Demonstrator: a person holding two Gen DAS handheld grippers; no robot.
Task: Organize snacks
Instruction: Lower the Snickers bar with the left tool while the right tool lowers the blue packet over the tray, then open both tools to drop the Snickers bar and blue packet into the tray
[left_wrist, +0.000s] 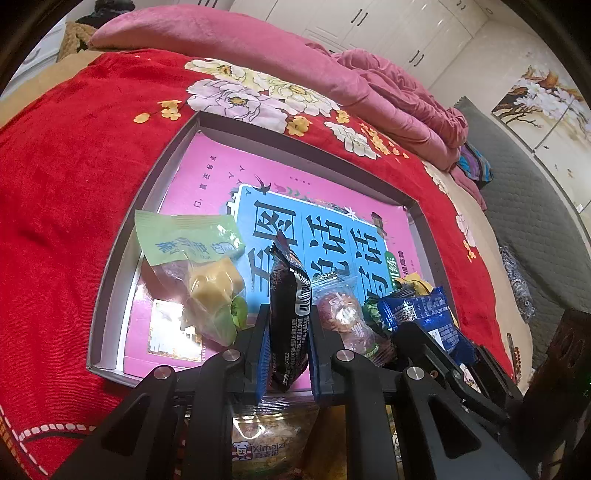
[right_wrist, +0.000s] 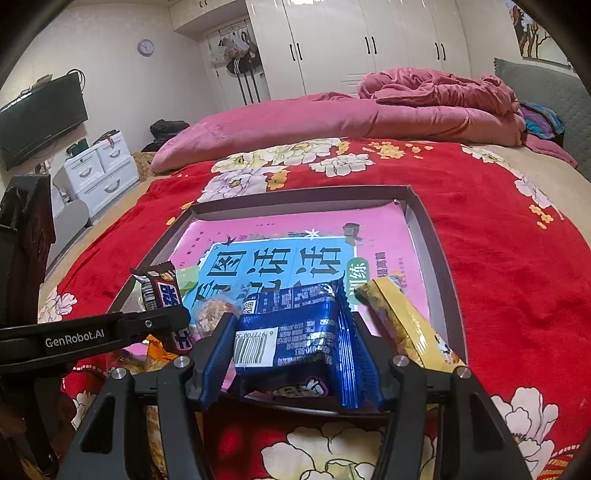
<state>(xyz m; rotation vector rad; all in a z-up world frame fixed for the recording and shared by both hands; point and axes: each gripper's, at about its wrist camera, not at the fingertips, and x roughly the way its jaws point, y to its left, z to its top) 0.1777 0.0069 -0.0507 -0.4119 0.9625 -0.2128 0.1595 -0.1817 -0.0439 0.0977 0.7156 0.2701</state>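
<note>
Black jaws of the left gripper (left_wrist: 288, 343) clamp narrowly on a dark bar (left_wrist: 289, 314), held upright over the tray's near edge. Beside it, the right gripper (right_wrist: 295, 354) pinches a blue packet (right_wrist: 291, 336) between its blue pads (right_wrist: 216, 354), just above the same edge. A clear bag (left_wrist: 266, 435) lies below the left gripper, outside the tray (left_wrist: 147, 206). Inside the tray lie a green-topped pack (left_wrist: 195, 266), a reddish snack (left_wrist: 345, 314) and a yellow packet (right_wrist: 402, 325), all on a pink book (right_wrist: 380, 229). Farther off, a red floral blanket (right_wrist: 480, 221) and then a pink quilt (right_wrist: 332, 114) cover the bed.
</note>
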